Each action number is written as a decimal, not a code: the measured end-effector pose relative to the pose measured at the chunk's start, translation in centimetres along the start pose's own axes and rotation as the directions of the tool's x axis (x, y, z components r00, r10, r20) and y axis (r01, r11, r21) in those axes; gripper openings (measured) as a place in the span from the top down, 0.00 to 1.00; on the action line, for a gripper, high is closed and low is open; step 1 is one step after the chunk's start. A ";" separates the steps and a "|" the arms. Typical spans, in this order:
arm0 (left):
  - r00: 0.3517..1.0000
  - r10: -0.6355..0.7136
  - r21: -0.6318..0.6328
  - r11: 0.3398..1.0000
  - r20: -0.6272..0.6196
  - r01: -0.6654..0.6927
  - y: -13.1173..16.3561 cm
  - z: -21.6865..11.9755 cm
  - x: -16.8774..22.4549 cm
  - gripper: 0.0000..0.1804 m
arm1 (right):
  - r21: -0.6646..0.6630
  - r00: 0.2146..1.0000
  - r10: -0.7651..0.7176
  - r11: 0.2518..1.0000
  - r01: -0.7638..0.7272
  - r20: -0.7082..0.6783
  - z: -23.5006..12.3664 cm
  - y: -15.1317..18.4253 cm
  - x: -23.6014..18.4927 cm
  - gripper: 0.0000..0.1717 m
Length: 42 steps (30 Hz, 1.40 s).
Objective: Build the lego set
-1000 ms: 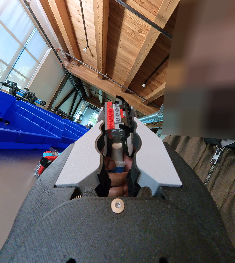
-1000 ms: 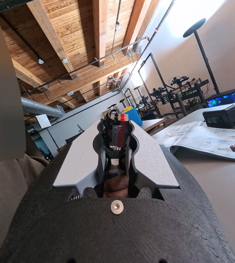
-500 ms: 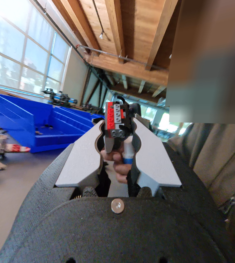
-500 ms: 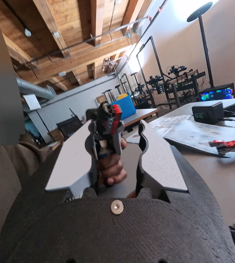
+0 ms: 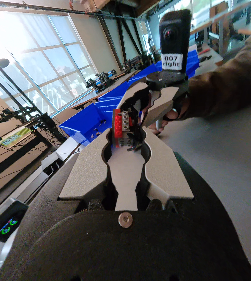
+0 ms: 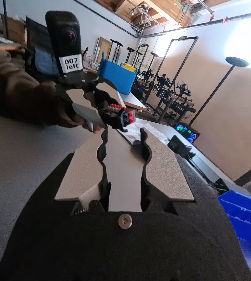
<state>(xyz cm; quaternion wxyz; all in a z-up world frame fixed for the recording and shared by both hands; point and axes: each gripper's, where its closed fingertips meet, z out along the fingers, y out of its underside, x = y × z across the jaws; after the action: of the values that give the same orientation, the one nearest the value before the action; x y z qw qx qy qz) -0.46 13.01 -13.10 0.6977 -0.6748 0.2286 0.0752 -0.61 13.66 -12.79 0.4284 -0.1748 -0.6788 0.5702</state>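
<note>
Clamping a red, grey and black brick model (image 5: pixel 122 130) between its jaws, the left gripper (image 5: pixel 126 133) holds it raised above the desk (image 5: pixel 212 152), away from the blue bin (image 5: pixel 82 126). The right gripper (image 6: pixel 123 130) hovers just beside it, jaws apart and bare.

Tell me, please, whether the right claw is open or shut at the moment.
Open. In its own view the right claw has bare table between its fingers; the brick model sits in the left claw.
</note>
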 end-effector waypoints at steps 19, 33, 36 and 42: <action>0.975 0.007 -0.111 0.993 -0.222 -0.032 2.5 0.6 3.6 0.81 | -0.067 0.970 -0.087 0.992 0.104 0.225 -1.5 1.6 -3.0 0.77; 0.951 -0.114 -0.075 0.993 -0.289 0.096 2.2 0.4 4.0 0.80 | -0.050 0.963 0.006 0.999 0.008 0.268 -1.4 1.2 -3.5 0.80; 0.950 -0.116 -0.074 0.992 -0.291 0.099 2.1 0.4 4.0 0.80 | -0.052 0.963 0.008 0.999 0.006 0.268 -1.4 1.2 -3.4 0.80; 0.947 -0.122 -0.072 0.992 -0.297 0.105 2.1 0.3 4.0 0.80 | -0.056 0.962 0.013 0.998 0.003 0.272 -1.4 1.3 -3.5 0.80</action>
<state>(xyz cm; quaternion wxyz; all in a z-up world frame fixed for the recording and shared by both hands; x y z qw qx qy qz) 2.31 12.67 -16.71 0.6389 -0.7096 0.2907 -0.0620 2.16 12.37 -15.32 0.3247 -0.1085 -0.7463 0.5708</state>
